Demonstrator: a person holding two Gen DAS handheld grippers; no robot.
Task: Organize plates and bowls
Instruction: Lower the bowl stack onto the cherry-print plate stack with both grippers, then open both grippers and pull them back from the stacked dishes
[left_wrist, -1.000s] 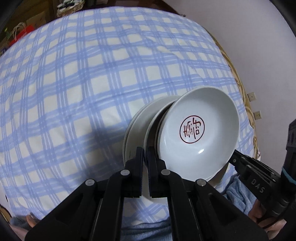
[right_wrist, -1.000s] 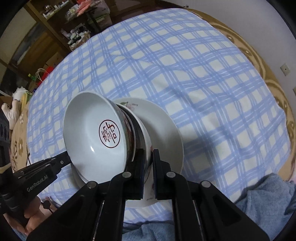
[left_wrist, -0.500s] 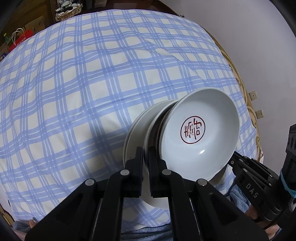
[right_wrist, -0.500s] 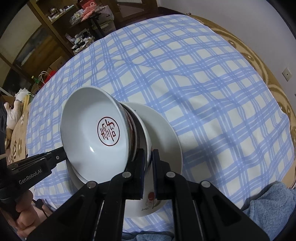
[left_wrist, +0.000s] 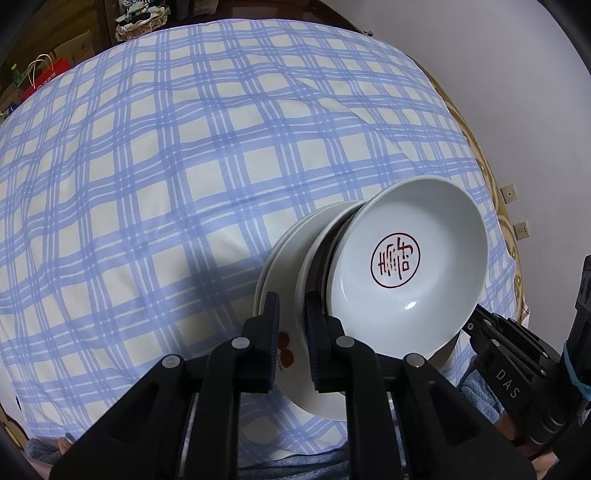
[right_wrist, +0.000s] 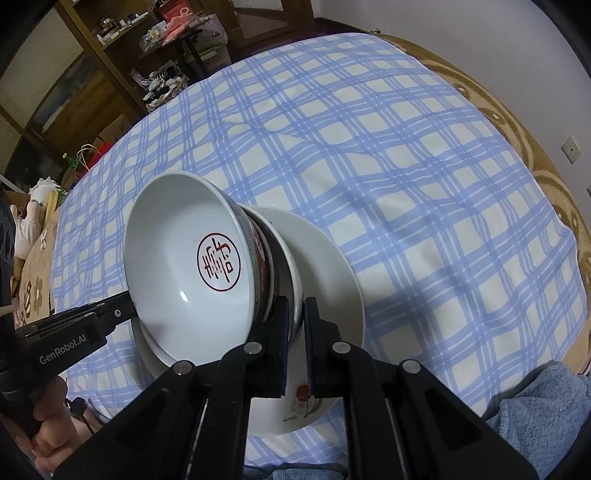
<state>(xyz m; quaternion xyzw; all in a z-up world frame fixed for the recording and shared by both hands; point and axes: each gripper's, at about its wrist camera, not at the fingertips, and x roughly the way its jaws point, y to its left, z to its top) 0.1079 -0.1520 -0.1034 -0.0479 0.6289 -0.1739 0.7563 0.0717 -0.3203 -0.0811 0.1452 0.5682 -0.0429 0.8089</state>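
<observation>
Bowls and plates sit stacked near the front edge of a worktop (left_wrist: 155, 177) draped in a blue-and-white checked cloth (right_wrist: 424, 177). Topmost is a white bowl (left_wrist: 410, 273) with a red circular emblem inside, nested in a second bowl (right_wrist: 291, 277), over wide white plates (right_wrist: 332, 266) with a red motif. The left gripper (left_wrist: 291, 306) straddles the stack's rim on one side, its fingers having just been opening, now slightly spread with the rim between them and a gap showing. The right gripper (right_wrist: 294, 310) pinches the lower bowl's rim on the opposite side. A blue towel (right_wrist: 543, 406) lies at the near edge, and a hand (right_wrist: 48, 432) holds the left gripper's handle.
</observation>
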